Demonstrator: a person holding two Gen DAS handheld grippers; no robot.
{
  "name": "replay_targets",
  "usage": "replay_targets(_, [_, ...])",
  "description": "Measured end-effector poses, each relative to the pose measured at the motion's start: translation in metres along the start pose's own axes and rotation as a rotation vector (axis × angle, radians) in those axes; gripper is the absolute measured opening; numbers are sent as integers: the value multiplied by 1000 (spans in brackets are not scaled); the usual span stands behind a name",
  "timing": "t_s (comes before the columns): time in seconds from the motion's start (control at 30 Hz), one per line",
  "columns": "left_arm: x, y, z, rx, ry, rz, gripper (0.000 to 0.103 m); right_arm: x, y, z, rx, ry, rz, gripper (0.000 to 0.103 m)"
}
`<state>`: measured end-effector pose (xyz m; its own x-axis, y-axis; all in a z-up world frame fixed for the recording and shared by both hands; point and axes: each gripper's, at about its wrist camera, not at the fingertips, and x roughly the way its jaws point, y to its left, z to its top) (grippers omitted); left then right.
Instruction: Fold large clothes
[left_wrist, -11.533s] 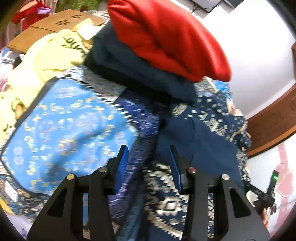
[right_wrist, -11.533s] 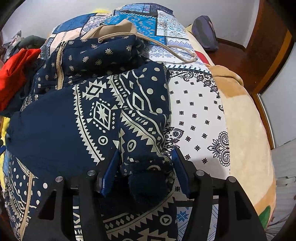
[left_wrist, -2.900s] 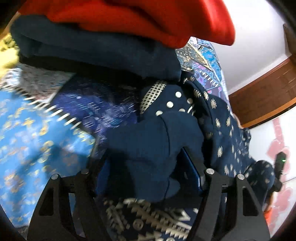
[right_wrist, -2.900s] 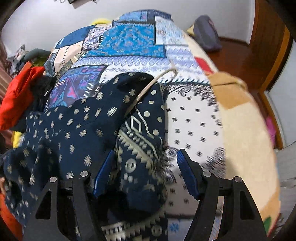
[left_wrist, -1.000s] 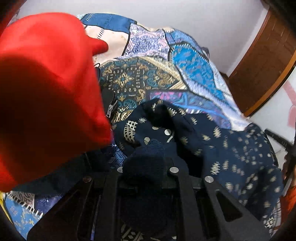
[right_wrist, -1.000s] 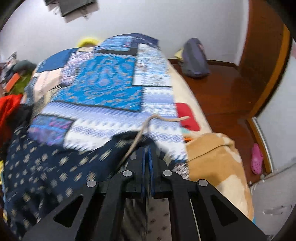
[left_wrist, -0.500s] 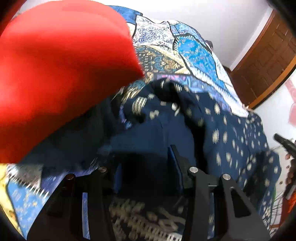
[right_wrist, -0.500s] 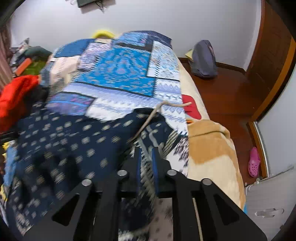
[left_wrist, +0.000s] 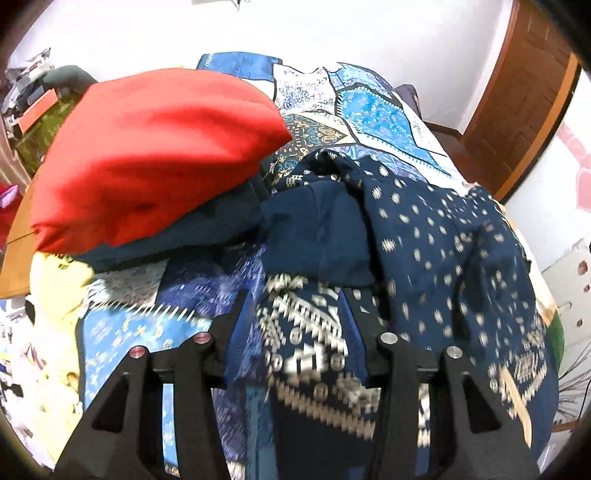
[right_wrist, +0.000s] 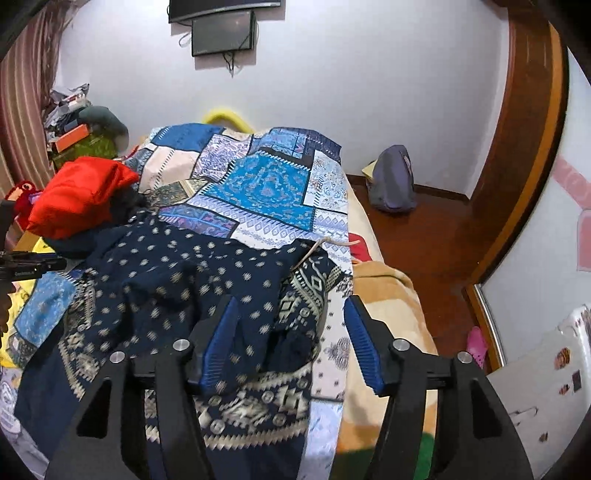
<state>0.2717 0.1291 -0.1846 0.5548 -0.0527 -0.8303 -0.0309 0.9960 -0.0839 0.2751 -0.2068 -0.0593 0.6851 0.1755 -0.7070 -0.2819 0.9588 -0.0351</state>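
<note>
On the bed, one navy garment, one red.

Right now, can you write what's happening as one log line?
left gripper: just opened, empty | right gripper: just opened, empty | navy patterned garment: released, lying folded over on bed

Patchwork-covered bed under navy patterned garment, red-topped clothes pile

Left gripper, right gripper: jaws just opening, parted, empty.
</note>
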Motion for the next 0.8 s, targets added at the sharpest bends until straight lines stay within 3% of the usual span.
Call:
replay_targets(0.13, [-19, 1, -24, 8, -9, 17, 54, -5, 4, -17, 37, 37, 21, 58])
replay_targets(0.2, [-24, 4, -35, 3, -4, 27, 62, -5, 6, -27, 44, 61, 8, 59])
replay_targets(0.37, [-22, 11, -70, -28, 57, 14, 63, 4, -1, -55, 99, 188, -4, 59])
replay_targets(0.63, [-11, 20, -122, -97, 160, -97, 63, 17, -13, -110, 244, 331, 129, 59])
replay_targets(0.8, [-1, 28, -143, -188, 202, -182, 63, 26, -11, -136, 266, 399, 149, 59])
